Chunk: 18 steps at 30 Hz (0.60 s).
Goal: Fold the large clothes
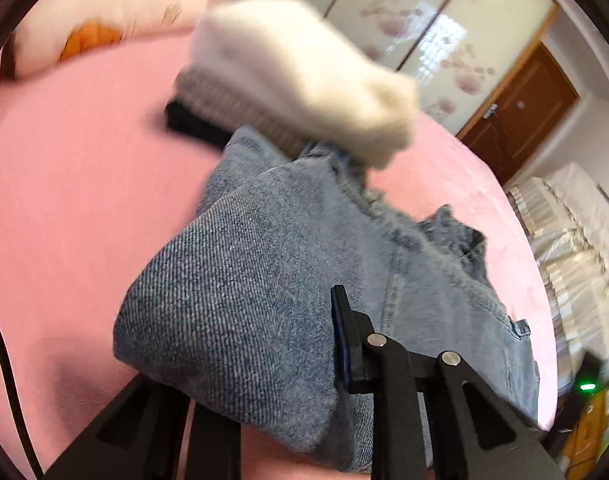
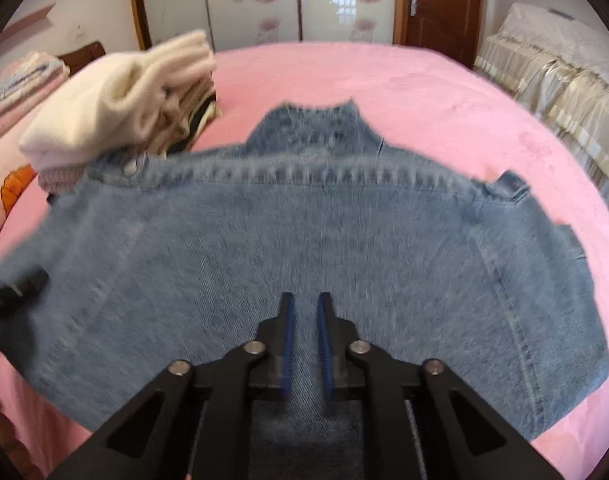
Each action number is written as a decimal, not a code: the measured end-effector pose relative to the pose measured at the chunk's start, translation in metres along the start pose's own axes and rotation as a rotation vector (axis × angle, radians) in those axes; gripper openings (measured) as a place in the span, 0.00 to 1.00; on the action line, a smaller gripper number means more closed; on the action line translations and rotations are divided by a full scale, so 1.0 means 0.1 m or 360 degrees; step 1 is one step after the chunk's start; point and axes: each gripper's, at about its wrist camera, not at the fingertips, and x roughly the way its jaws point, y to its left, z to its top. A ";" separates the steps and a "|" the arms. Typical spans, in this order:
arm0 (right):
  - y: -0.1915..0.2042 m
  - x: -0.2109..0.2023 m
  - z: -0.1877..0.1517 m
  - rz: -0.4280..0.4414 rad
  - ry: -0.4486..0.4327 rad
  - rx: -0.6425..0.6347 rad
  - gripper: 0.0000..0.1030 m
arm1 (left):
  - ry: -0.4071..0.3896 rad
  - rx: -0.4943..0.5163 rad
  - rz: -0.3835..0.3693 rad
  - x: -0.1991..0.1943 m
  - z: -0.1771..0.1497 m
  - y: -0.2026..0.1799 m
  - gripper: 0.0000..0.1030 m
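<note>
Listing what lay before you: one denim jacket (image 2: pixel 304 240), spread back-up across the pink bedspread (image 2: pixel 444 92), collar toward the far edge. Your left gripper (image 1: pixel 296 344) was clamped on a bunched fold of the jacket's denim, the cloth draped over its near finger and hiding it. Your right gripper (image 2: pixel 306 340) hung over the jacket's lower middle, jaws drawn close with a narrow gap; whether cloth was pinched there, you could not tell. One stack of folded clothes (image 2: pixel 120 108), cream knit on top, sat beside the jacket's left shoulder.
</note>
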 end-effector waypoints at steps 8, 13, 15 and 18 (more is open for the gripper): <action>-0.15 0.15 -0.05 0.0159 0.0038 -0.0024 0.06 | -0.0229 0.0338 0.0004 -0.52 -0.06 -0.87 0.19; -0.39 0.14 -0.01 0.0400 0.0116 0.0067 0.06 | -0.0317 0.0566 -0.0073 -0.68 -0.21 -1.55 0.19; -0.55 0.08 0.02 0.0526 0.0159 0.0140 0.06 | -0.0344 0.0666 -0.0121 -0.71 -0.31 -1.88 0.19; -1.04 -0.15 0.01 0.0557 0.0144 0.0323 0.06 | -0.0295 0.0730 -0.0264 -0.66 -0.44 -2.32 0.11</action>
